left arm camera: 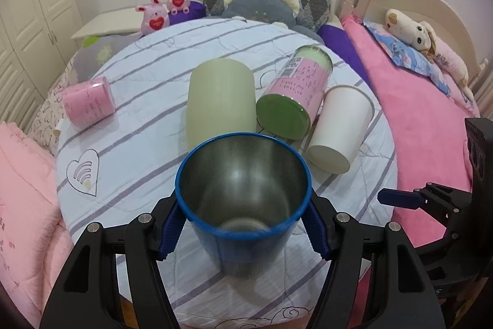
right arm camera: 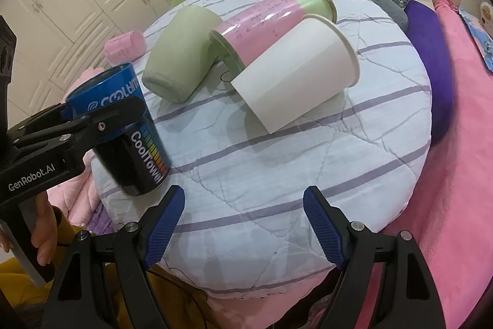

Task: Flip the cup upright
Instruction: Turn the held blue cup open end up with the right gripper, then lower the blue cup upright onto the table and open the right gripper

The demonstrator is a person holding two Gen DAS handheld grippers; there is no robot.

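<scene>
Blue cup (left arm camera: pixel 243 199) stands w/ mouth up on the striped quilt (left arm camera: pixel 129 174), near the front-left edge of the round cushion. Outside is glossy blue up top, dark lower down, w/ "CoolTowel" lettering and a rainbow bar seen in the right wrist view (right arm camera: pixel 123 131); inside is bare brushed steel, rim thin and blue. Looks slightly tilted in the right view, base on the fabric.

Left gripper (left arm camera: pixel 243 224) is clamped on the cup just under the rim, blue ribbed pads pressed to both sides. Right gripper (right arm camera: pixel 243 227) hangs over bare quilt w/ its fingers spread wide, nothing between them; its tip shows at the right of the left wrist view (left arm camera: pixel 400 198).

Behind the cup, 3 things lie on their sides, packed close: a matte pale-green tumbler (left arm camera: pixel 220 100), a pink-and-green tin (left arm camera: pixel 295 91) w/ green lid toward the camera and a printed label, and a white paper cup (left arm camera: pixel 340 128) w/ rolled lip. Tumbler touches the tin; paper cup leans against the tin's other side. A pink wrapped roll (left arm camera: pixel 87 102) lies well apart at the left.

Quilt is soft, white w/ purple stripes and stitched hearts. Pink blanket (left arm camera: pixel 416 125) at right, grey plush bear (left arm camera: pixel 262 8) at the back.
</scene>
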